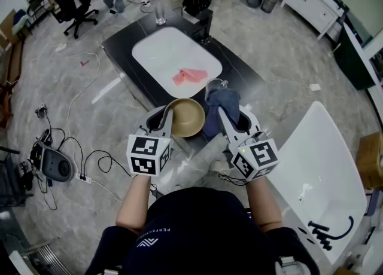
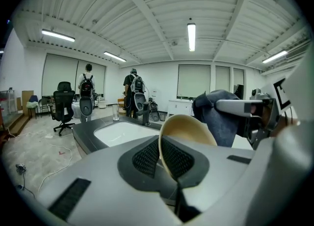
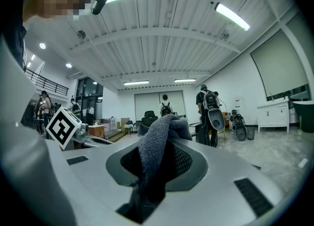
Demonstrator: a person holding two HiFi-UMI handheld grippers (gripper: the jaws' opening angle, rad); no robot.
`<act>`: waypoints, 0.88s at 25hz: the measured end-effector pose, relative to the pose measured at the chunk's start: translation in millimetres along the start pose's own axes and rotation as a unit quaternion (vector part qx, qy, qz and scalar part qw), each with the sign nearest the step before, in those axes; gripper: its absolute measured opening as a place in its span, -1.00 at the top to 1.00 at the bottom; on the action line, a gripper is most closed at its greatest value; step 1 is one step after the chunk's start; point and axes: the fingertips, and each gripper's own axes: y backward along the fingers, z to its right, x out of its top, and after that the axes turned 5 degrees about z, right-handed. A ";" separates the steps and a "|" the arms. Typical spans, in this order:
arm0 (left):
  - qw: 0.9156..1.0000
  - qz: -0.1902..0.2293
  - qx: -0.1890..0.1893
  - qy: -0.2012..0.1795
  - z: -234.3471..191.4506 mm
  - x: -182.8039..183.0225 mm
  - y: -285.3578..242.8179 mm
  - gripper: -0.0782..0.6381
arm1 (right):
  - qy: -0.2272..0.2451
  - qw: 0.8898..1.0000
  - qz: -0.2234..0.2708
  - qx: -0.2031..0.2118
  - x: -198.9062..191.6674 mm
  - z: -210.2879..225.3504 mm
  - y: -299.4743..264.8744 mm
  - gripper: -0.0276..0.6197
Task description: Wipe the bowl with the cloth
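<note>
Two grippers clamped: our left gripper (image 1: 168, 116) on the rim of the tan round bowl (image 1: 187, 118), right gripper (image 1: 225, 121) on the grey-blue cloth (image 1: 221, 105) just right of it; wipe not begun, next we must press cloth into bowl.

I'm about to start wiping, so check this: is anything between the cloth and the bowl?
Nothing visible. The cloth in the right gripper hangs close beside the bowl, which the left gripper holds by its rim.

Smooth, matt beige round bowl (image 1: 187, 118); rough, fuzzy blue-grey cloth (image 1: 222, 104); glossy white basin (image 1: 157, 52) in dark matt desk (image 1: 124, 45).
</note>
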 end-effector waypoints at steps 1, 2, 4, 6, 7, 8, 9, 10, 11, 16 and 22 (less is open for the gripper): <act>1.000 -0.002 -0.001 0.000 0.6 -1.2 -0.3 0.73 | -0.002 1.000 0.000 -0.002 -0.9 0.5 0.5 0.63; 1.000 -0.003 -0.002 0.001 1.0 -2.3 -0.8 0.73 | -0.003 1.000 -0.001 -0.003 -1.5 0.5 0.7 0.63; 1.000 -0.006 -0.003 0.002 0.9 -4.3 -2.4 0.73 | -0.001 1.000 -0.001 -0.003 -2.0 -0.2 0.1 0.63; 1.000 -0.008 -0.003 0.004 0.3 -5.9 -4.3 0.73 | 0.002 1.000 0.000 -0.004 -2.7 0.4 -0.9 0.63; 1.000 -0.010 -0.003 0.004 0.2 -6.5 -5.3 0.73 | 0.003 1.000 0.001 -0.005 -3.6 1.2 -1.2 0.63; 1.000 -0.011 -0.003 0.004 0.0 -7.0 -6.1 0.73 | 0.002 1.000 0.001 -0.007 -4.7 2.2 -1.5 0.63; 1.000 -0.012 -0.004 0.004 -0.1 -7.4 -6.7 0.73 | 0.000 1.000 0.000 -0.009 -5.5 3.1 -1.6 0.63; 1.000 -0.013 -0.004 0.004 -0.1 -7.7 -7.1 0.73 | -0.001 1.000 -0.001 -0.011 -6.1 3.9 -1.6 0.63; 1.000 -0.014 -0.005 0.005 0.0 -8.0 -7.6 0.73 | -0.003 1.000 -0.001 -0.012 -6.5 4.6 -1.5 0.63; 1.000 -0.016 -0.014 0.015 3.1 -10.2 -11.4 0.73 | -0.005 1.000 0.000 -0.015 -4.8 6.5 0.2 0.63; 0.999 -0.021 -0.017 0.019 3.9 -12.5 -14.9 0.73 | -0.002 1.000 0.003 -0.015 -2.3 7.1 3.1 0.63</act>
